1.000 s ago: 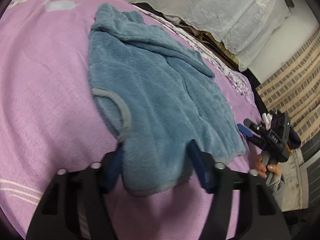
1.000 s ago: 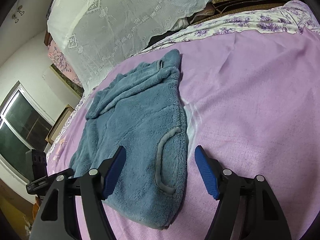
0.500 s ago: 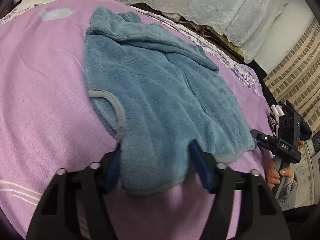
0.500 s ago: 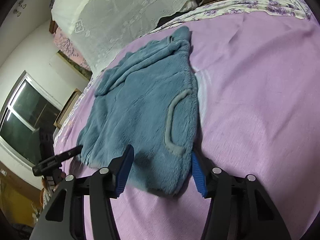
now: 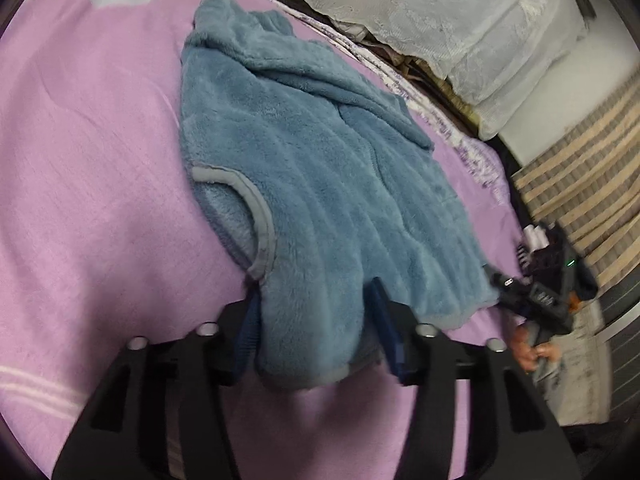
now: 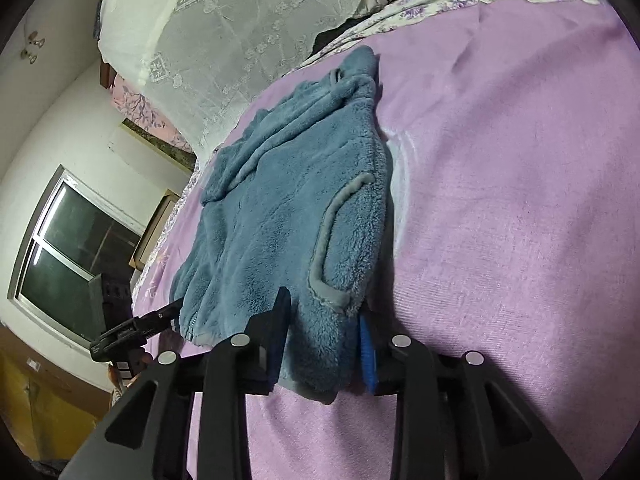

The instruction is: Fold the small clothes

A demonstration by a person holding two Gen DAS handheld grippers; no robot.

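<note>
Fleecy blue vest (image 5: 320, 184), grey-trimmed armholes, flat on lilac bedspread (image 5: 88, 184)

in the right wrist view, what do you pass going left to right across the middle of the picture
window → left gripper, poking in at the vest's left hem corner → blue fleece vest → grey-trimmed armhole → bare purple bedspread
</note>
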